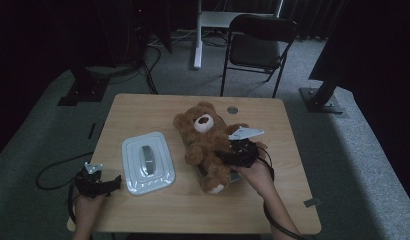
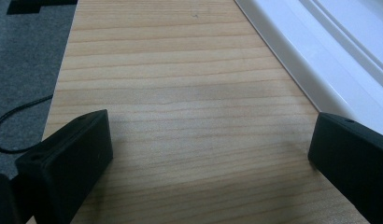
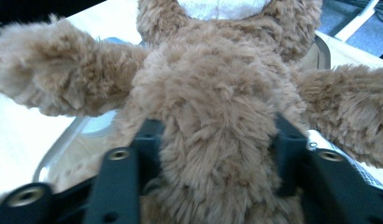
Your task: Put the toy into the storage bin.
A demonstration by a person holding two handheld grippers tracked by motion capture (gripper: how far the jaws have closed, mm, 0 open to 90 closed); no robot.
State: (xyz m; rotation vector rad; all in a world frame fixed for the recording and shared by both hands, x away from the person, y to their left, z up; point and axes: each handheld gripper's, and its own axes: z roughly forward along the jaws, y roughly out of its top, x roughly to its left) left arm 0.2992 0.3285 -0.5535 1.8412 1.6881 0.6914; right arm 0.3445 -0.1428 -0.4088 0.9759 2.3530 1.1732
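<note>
Brown teddy bear gripped at the belly, lying in a container on the wooden surface.
Left to right: left hand-held gripper (image 1: 114, 182) rests low at the near-left edge of the surface (image 1: 158, 205), jaws spread wide with bare wood between them, just beside the white lid (image 1: 148, 162); lid lies flat with its grey handle up, its rim showing at the right of the left gripper view (image 2: 292, 56). Teddy bear (image 1: 207, 142) lies on its back in the container (image 3: 63, 144), head toward the far edge, arms splayed. Right hand-held gripper (image 1: 224, 156) is clamped on the bear's torso (image 3: 217, 154), one jaw pressing each side.
</note>
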